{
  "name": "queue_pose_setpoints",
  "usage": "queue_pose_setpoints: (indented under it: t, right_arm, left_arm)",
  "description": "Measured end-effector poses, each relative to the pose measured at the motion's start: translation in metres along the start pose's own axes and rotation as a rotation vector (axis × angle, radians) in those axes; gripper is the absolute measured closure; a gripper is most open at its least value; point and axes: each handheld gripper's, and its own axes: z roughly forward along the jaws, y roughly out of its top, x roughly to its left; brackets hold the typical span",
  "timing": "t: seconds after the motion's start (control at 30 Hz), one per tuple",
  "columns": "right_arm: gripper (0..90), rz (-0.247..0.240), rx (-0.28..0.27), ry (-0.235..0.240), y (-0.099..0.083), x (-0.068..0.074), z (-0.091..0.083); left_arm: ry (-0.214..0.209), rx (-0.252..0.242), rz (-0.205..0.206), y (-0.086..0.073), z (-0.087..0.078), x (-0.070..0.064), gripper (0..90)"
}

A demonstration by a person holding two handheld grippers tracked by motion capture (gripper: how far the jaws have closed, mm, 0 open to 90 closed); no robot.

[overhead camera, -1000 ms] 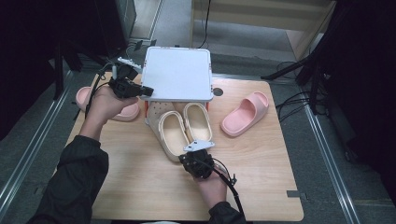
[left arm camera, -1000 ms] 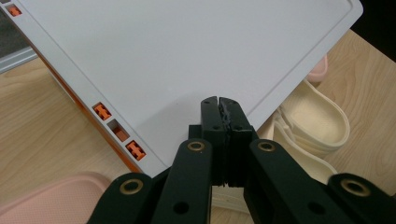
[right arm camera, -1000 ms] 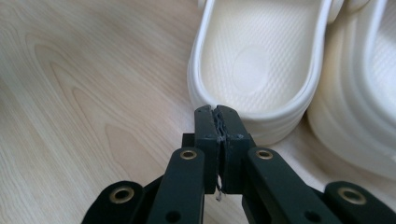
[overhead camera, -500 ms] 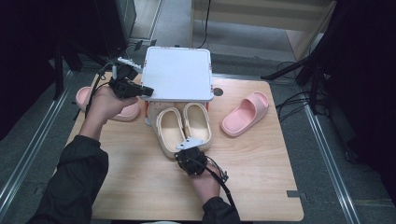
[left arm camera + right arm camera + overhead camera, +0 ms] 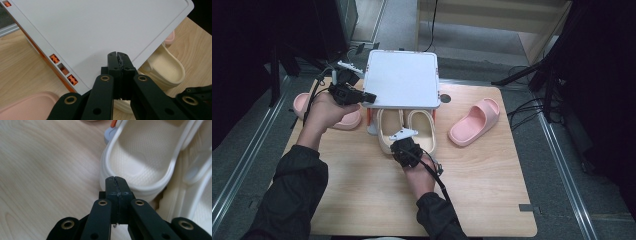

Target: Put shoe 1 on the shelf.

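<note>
- High view: left gripper [image 5: 362, 96] braces the near-left corner of the white rack [image 5: 402, 80], probably to steady it; right gripper [image 5: 404, 145] sits at the heels of the cream slippers [image 5: 408, 127], half under the rack on the tabletop [image 5: 492, 185]; pink slipper [image 5: 474, 121] well apart.
- Left gripper view: fingers [image 5: 117, 58] pressed together over the rack's edge; pinch or mere push, cannot tell.
- Right gripper view: fingers [image 5: 116, 185] pressed together, touching the left cream slipper's heel rim [image 5: 140, 188], seemingly nudging it inward.

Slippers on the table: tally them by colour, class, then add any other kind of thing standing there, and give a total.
Cream slippers: 2
Pink slippers: 2
White shelf rack: 1
Total: 5
</note>
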Motion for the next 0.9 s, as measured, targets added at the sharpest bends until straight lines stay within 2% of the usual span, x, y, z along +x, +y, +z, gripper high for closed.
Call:
queue_pose_setpoints:
  t: [0.03,0.1,0.17,0.27,0.5,0.6,0.7,0.8,0.9]
  right_arm:
    - [90.0,0.012,-0.013,0.018,0.003,-0.002,0.001]
    - [90.0,0.021,-0.013,0.021,0.007,-0.003,0.002]
    - [90.0,0.017,-0.022,0.003,0.013,-0.004,0.008]
    - [90.0,0.033,-0.022,0.013,0.014,-0.004,0.009]
    - [90.0,0.056,0.013,-0.006,-0.004,-0.009,0.005]
    - [90.0,0.065,0.011,0.01,-0.005,-0.013,0.006]
    - [90.0,0.044,0.015,-0.02,0.003,-0.011,0.012]
    - [90.0,0.034,0.011,-0.03,0.006,-0.01,0.018]
    - [90.0,0.07,-0.011,-0.035,0.013,-0.012,0.027]
  left_arm:
    - [0.002,0.002,0.0,0.0,0.0,0.0,89.5]
    - [0.003,0.001,-0.003,0.0,0.0,-0.001,89.5]
    - [0.005,0.004,0.0,0.001,0.0,-0.001,89.5]
    - [0.006,0.004,-0.002,0.0,0.0,-0.001,89.5]
    - [0.004,0.003,-0.003,0.0,0.0,-0.001,89.4]
    - [0.01,0.005,0.0,0.001,0.0,-0.002,89.5]
    - [0.014,0.006,-0.002,0.001,0.0,-0.003,89.5]
    - [0.015,0.006,-0.004,0.001,0.0,-0.003,89.5]
    - [0.014,0.004,-0.002,0.001,0.0,-0.003,89.5]
